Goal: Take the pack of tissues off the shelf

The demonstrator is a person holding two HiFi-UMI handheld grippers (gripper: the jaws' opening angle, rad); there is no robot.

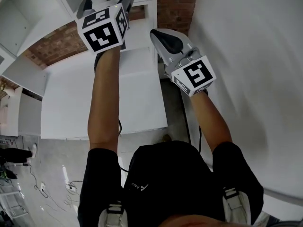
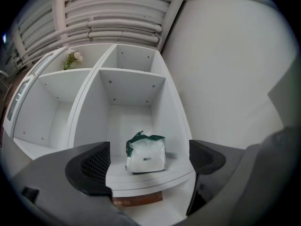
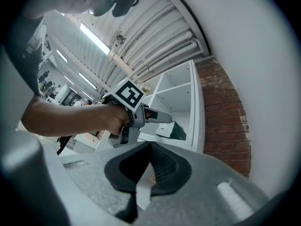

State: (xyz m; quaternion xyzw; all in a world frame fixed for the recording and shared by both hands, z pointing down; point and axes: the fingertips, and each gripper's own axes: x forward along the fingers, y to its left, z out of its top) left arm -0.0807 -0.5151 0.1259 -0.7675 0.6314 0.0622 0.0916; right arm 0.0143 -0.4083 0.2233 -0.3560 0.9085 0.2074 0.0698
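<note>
A white pack of tissues with a dark green top sits upright in a white shelf unit. It is in the right-hand column, on the floor of the lowest compartment in view, close to the front edge. A small dark mark shows on the front of the pack, but it is too small to read.

In the top compartment of the left-hand column, a small sprig of pale flowers leans near the back.

The left gripper is raised toward the shelf with its jaws spread wide. In the left gripper view the pack appears in the gap between them but farther back, and neither pad touches it.

The right gripper is held off to the side near a red brick wall. Its jaws are pressed together with nothing between them. From there the pack appears just beyond the tips of the left gripper.

Each gripper carries a cube with black and white square markers: the left cube and the right cube. The person wears a dark shirt with a small white logo that cannot be read.
</note>
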